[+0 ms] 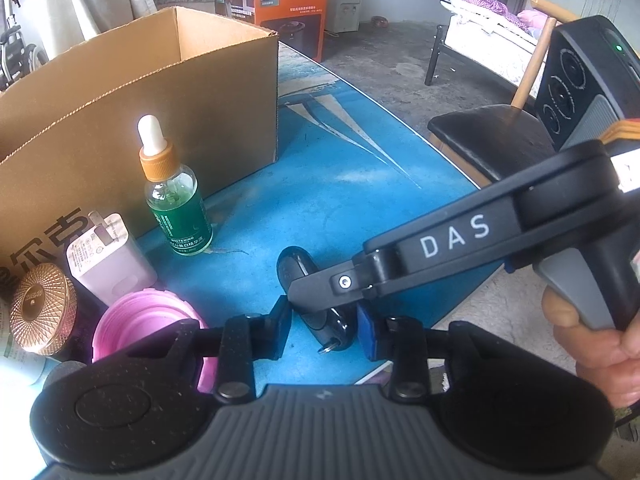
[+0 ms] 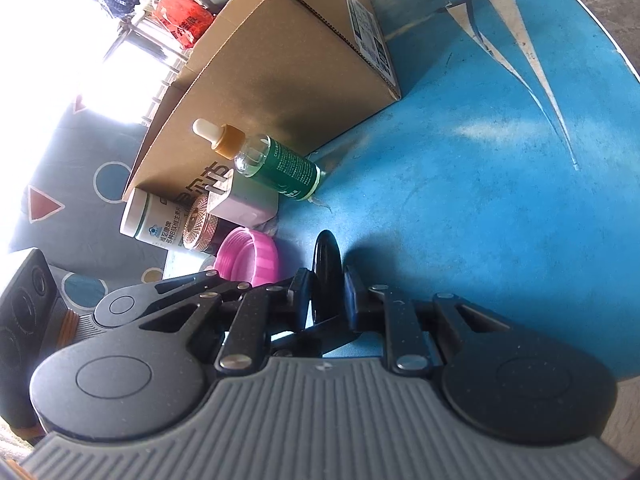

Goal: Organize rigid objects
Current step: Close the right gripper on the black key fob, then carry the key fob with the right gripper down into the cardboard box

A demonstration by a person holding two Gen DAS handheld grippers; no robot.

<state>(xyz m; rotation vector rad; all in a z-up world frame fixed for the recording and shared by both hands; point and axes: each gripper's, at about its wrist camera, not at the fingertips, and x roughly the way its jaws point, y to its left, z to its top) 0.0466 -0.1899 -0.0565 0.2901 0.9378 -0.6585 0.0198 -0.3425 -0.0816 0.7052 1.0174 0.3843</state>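
Observation:
A black oval key fob (image 1: 296, 268) lies on the blue table (image 1: 344, 184). My right gripper (image 2: 328, 292) has its fingers on both sides of the fob (image 2: 327, 276) and looks shut on it; its finger (image 1: 320, 290) crosses the fob in the left wrist view. My left gripper (image 1: 324, 330) is open, its pads on either side of the fob's near end, not pressing it. A green dropper bottle (image 1: 176, 196) stands before an open cardboard box (image 1: 120, 96). A white charger (image 1: 108, 256), a copper-lidded jar (image 1: 42, 308) and a pink lid (image 1: 148, 320) sit at left.
A white supplement jar (image 2: 154, 224) lies by the box (image 2: 288, 64). The table's curved edge (image 1: 400, 116) runs to the right, with a black stool (image 1: 488, 140) and a bed (image 1: 492, 28) beyond. An orange Philips carton (image 1: 288, 8) stands behind the box.

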